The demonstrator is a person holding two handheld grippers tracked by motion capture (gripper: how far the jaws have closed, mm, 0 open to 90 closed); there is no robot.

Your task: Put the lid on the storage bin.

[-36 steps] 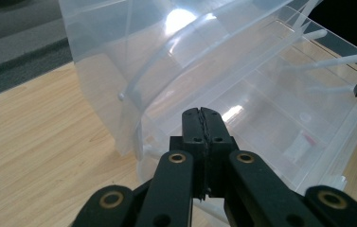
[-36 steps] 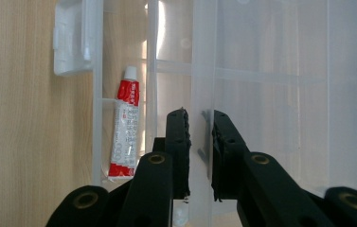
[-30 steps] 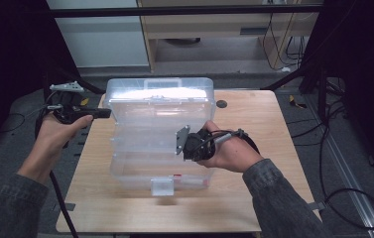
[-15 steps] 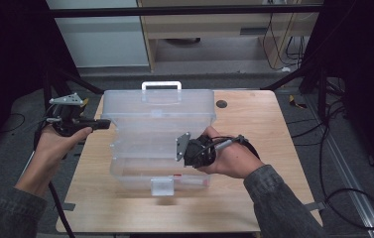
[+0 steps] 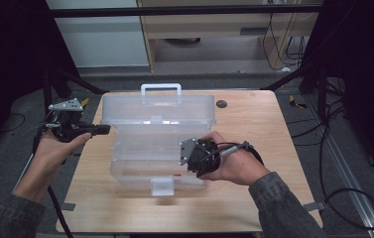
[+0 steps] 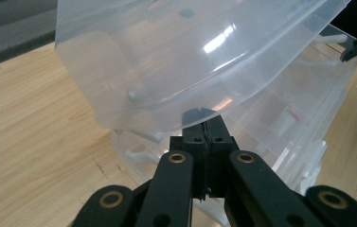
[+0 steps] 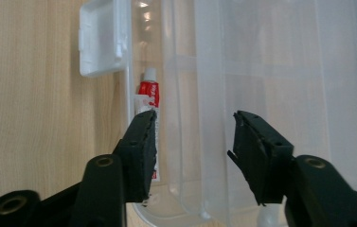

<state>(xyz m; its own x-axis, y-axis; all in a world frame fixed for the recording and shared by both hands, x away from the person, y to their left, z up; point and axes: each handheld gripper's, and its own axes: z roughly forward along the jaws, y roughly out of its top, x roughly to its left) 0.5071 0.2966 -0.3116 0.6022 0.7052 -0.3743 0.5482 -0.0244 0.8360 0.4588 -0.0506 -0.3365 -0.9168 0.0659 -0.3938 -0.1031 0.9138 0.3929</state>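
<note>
A clear plastic organiser box (image 5: pixel 145 166) lies on the wooden table (image 5: pixel 254 124). Its lid (image 5: pixel 157 111) is swung up and leans back, with the white handle (image 5: pixel 160 89) on top. My left gripper (image 5: pixel 106 129) is shut at the lid's left edge. In the left gripper view its tips (image 6: pixel 204 124) sit just under the lid's rim (image 6: pixel 166 118). My right gripper (image 5: pixel 187 153) hovers over the box's right front and its jaws have just been opening. They (image 7: pixel 192 118) stand apart on either side of a clear wall without pressing on it. A red and white tube (image 7: pixel 148 94) lies in a compartment.
The box's white latch (image 5: pixel 162 187) hangs at the front edge and shows as the latch (image 7: pixel 101 42) in the right gripper view. A dark round grommet (image 5: pixel 221 103) sits in the table's far right. Cables and a cabinet lie beyond the table.
The lid has swung up and back, so its white handle now shows on top. My left gripper has drifted a little down along the lid's left edge. The right hand has stayed put.
</note>
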